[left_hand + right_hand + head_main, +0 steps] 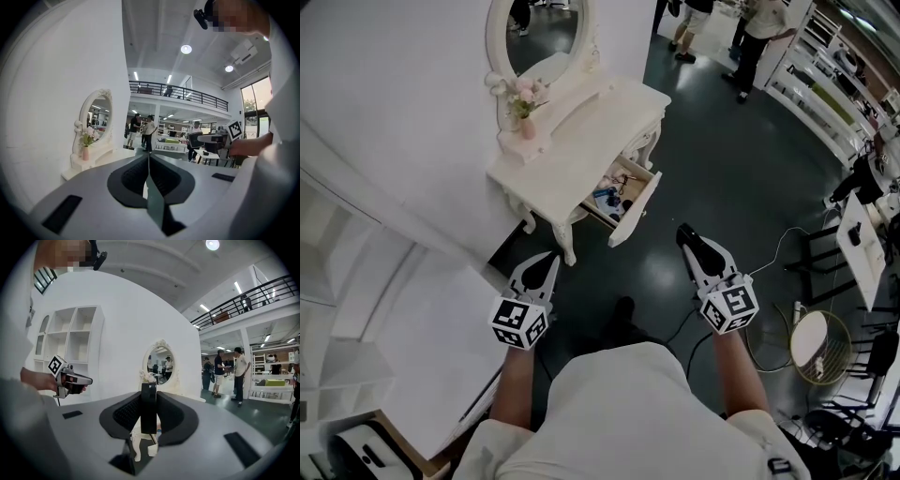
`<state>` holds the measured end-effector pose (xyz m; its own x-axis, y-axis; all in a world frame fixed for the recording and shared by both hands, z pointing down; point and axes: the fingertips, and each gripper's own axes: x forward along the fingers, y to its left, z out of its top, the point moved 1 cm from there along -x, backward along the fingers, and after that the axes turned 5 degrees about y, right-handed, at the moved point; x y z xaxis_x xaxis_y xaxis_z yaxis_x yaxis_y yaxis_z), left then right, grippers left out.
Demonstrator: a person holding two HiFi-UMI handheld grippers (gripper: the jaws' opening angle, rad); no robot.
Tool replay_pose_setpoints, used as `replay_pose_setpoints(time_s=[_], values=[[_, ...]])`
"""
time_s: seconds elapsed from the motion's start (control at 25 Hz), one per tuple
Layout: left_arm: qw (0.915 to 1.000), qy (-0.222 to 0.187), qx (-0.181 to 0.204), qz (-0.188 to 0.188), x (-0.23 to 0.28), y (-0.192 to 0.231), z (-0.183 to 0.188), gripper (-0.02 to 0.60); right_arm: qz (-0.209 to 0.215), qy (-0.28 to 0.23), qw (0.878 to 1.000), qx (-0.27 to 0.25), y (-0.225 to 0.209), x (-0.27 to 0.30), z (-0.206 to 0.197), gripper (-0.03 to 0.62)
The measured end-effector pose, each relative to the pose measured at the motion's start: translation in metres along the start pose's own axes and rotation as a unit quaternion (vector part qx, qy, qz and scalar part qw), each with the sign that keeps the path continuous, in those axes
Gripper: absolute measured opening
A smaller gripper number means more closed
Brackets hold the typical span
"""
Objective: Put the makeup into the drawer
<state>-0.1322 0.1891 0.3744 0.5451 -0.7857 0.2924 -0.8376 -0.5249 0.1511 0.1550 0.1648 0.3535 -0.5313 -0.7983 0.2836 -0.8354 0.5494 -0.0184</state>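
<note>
the right gripper [684, 232] pinches a slim black makeup item [148, 414]; the left gripper [148, 164] has its jaws pressed together, empty. the thin item could slip loose or snag on clutter in the open drawer [639, 199].

A white dressing table [581, 150] stands ahead of your left gripper [550, 257], against a white wall [394, 94]. The floor [722, 178] is dark.

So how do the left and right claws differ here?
The left claw is shut with nothing in it; the right claw is clamped on a slim black makeup case. The left claw's jaws meet; the right claw's stand apart around the makeup case. Both point toward the white dressing table with its open drawer.
</note>
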Motion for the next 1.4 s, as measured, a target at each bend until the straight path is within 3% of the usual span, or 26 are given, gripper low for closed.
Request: replay_pose_setpoints(time_s=[0.92, 1.4], values=[[0.9983, 0.014, -0.005, 0.056, 0.151, 0.027, 0.043, 0.025, 0.059, 0.004, 0.998, -0.024, -0.138, 0.116, 0.020, 0.106], [0.9975, 0.023, -0.002, 0.067, 0.191, 0.017, 0.053, 0.025, 0.081, 0.009, 0.997, -0.015, -0.171, 0.142, 0.012, 0.106]])
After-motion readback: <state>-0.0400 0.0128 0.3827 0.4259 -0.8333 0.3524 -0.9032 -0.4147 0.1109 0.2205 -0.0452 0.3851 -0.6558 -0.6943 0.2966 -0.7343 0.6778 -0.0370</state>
